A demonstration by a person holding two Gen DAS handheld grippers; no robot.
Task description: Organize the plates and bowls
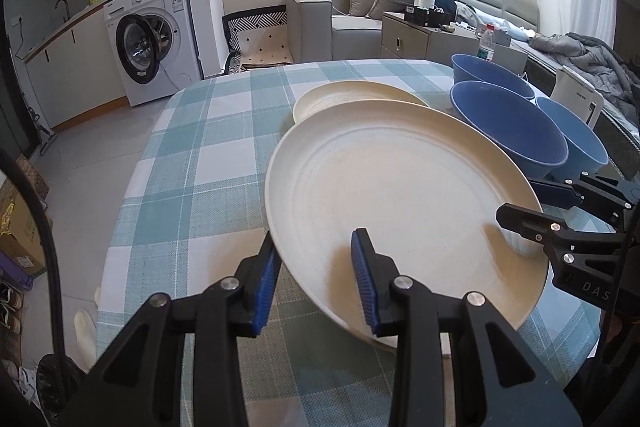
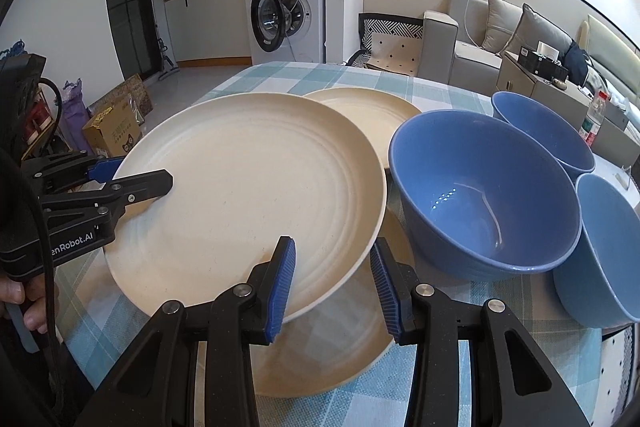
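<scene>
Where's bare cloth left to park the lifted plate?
Free: the checked tablecloth left of the held plate, out to the table edge, and the far strip beyond the far plate. Crowded: the right side, where three blue bowls sit bunched. A third plate lies under the held one.

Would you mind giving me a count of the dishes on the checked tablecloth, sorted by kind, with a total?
Cream plates: 3, namely the held plate, the plate beneath it and the far plate.
Blue bowls: 3, namely the near bowl, the far bowl and the right-hand bowl.
Total: 6 dishes.
</scene>
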